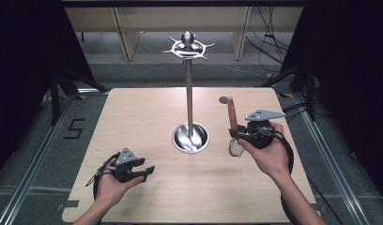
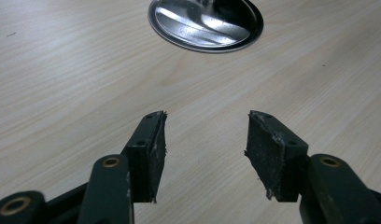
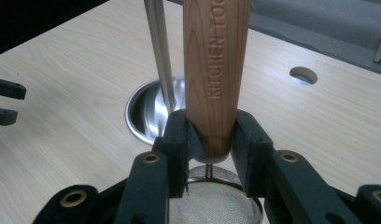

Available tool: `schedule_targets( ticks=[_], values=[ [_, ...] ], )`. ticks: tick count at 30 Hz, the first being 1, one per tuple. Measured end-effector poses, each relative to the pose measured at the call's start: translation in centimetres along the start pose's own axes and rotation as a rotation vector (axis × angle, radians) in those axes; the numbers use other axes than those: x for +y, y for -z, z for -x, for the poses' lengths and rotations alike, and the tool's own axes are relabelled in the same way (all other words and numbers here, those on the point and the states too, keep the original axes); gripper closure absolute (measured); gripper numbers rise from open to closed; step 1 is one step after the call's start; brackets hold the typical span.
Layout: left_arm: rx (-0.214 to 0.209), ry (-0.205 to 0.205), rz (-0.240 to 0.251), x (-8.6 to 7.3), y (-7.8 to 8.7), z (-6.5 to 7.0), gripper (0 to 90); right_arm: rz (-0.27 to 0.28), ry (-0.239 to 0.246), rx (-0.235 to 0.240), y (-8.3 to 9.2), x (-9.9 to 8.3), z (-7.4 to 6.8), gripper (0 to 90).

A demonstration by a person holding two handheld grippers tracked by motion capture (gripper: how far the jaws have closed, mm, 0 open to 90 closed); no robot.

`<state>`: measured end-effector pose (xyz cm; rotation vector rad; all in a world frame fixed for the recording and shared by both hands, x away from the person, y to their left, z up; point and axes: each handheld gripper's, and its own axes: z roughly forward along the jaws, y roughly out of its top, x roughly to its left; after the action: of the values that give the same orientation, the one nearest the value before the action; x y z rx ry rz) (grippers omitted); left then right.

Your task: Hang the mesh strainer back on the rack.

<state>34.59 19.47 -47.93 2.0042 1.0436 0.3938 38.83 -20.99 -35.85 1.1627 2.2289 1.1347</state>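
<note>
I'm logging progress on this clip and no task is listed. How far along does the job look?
Done: the right gripper has shut on the wooden handle of a mesh strainer, held near the table. In hand: carrying it. Left, probably: hanging it on the hook stand, whose hooks look bare. The left gripper is open and idle.

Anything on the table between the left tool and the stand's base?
Nothing. In the left gripper view, bare wood runs from the open left tool to the stand's base. The high view agrees: the left tool and base have plain tabletop between them.
</note>
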Motion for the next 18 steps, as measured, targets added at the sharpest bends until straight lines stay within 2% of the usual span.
schedule_targets(
  ticks=[1,2,4,5,7,8,10,11,13,14,17,18],
  values=[
    [0.0,0.0,0.0,0.0,0.0,0.0,46.4,0.014,0.017,0.0,-0.03,0.08,0.14,69.2],
    [-0.001,0.002,0.001,0.0,0.0,0.0,46.4,0.036,-0.015,-0.005,-0.04,0.1,-0.13,69.2],
    [-0.001,0.003,0.001,0.0,0.0,0.01,46.3,0.028,0.006,-0.006,0.23,0.25,0.01,69.2],
    [-0.001,0.003,0.001,0.0,0.0,0.01,46.3,0.042,0.013,-0.008,0.19,0.28,0.08,69.2],
    [-0.002,0.011,0.008,-0.01,-0.05,0.07,46.2,0.036,0.002,-0.006,0.34,0.35,0.04,69.3],
    [-0.004,0.014,0.01,-0.02,-0.04,0.08,46.2,0.061,0.026,-0.019,0.26,0.39,0.17,69.3],
    [-0.008,0.019,0.016,-0.01,-0.05,0.13,46.2,0.073,0.022,-0.016,0.14,0.36,0.12,69.2],
    [-0.017,0.02,0.01,0.02,-0.01,0.09,46.2,0.072,0.025,-0.015,0.2,0.39,0.11,69.2],
    [-0.006,0.016,0.015,0.0,-0.03,0.07,46.1,0.068,0.007,-0.016,0.29,0.42,-0.02,69.2],
    [-0.007,0.015,0.014,0.0,-0.01,0.05,46.1,0.047,0.01,-0.011,0.47,0.51,0.03,69.3],
    [-0.008,0.018,0.012,0.0,-0.04,0.06,45.9,0.066,0.006,-0.007,0.39,0.62,0.07,69.2],
    [-0.007,0.019,0.014,0.0,-0.05,0.08,45.9,0.07,0.036,-0.017,0.48,0.75,0.29,69.2]
  ],
)
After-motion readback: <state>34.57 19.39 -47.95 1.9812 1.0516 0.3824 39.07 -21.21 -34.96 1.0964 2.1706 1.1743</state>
